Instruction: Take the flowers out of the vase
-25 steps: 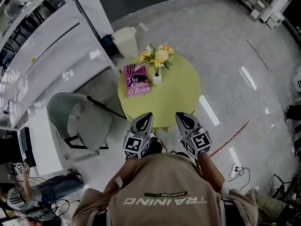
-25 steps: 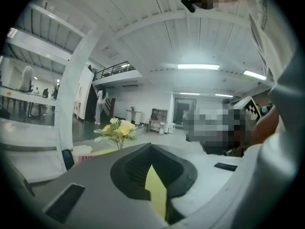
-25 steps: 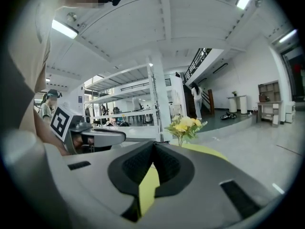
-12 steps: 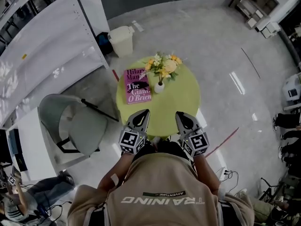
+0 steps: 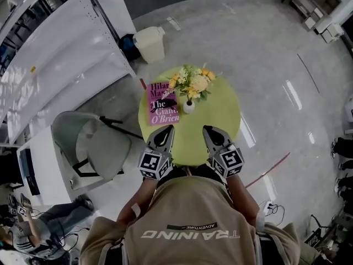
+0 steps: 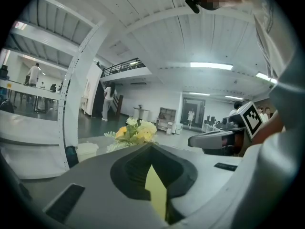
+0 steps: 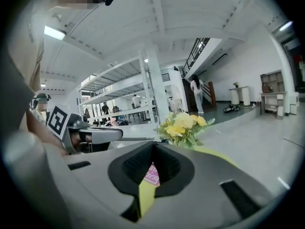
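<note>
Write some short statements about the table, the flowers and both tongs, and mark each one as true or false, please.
1. The flowers stand in the vase. True.
2. The book lies on the floor. False: it lies on the table, beside the vase.
3. The right tongs hold a flower. False: they are shut and empty, short of the vase.
4. The left tongs are shut, with nothing between them. True.
</note>
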Demonstrator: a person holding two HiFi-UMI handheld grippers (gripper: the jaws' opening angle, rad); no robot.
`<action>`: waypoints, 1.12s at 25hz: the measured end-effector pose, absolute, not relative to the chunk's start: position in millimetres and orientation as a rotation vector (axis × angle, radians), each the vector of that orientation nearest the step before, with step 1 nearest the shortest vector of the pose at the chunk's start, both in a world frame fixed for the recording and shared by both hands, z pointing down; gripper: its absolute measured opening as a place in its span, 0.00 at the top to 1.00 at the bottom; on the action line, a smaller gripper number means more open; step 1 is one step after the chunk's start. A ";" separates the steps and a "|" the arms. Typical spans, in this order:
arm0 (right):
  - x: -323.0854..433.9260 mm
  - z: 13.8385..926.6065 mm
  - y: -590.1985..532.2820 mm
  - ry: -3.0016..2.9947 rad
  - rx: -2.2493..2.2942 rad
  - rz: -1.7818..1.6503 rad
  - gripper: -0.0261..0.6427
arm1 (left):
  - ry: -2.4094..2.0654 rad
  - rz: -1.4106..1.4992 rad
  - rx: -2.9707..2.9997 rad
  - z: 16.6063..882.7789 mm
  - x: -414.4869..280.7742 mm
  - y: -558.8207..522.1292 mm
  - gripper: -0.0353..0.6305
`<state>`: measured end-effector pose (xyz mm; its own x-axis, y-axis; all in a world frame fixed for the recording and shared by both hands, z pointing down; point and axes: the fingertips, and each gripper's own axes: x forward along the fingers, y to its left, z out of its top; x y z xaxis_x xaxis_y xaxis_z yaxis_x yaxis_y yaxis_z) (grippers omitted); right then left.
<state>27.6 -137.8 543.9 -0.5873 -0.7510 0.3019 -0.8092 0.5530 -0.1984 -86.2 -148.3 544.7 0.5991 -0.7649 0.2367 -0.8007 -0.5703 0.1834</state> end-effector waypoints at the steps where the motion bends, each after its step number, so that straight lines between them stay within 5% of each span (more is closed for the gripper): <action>1: 31.0 546.2 -144.6 -2.611 1.296 0.472 0.96 | -1.299 0.198 2.559 542.6 -81.3 -155.4 0.94; 23: 34.4 581.8 -205.9 -2.582 1.232 0.491 0.96 | -1.330 0.221 2.521 555.2 -71.3 -205.0 0.94; 26: 33.7 593.7 -202.2 -2.574 1.225 0.513 0.80 | -1.321 0.217 2.519 561.2 -71.7 -200.8 0.94; 28: 29.5 604.8 -207.2 -2.549 1.223 0.520 0.79 | -1.319 0.218 2.513 564.3 -76.1 -202.0 0.94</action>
<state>29.5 -207.2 604.8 -0.6092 -0.6932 0.3853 -0.7887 0.5803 -0.2030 -76.1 -202.0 564.3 0.5680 -0.7784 0.2673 -0.8230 -0.5362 0.1873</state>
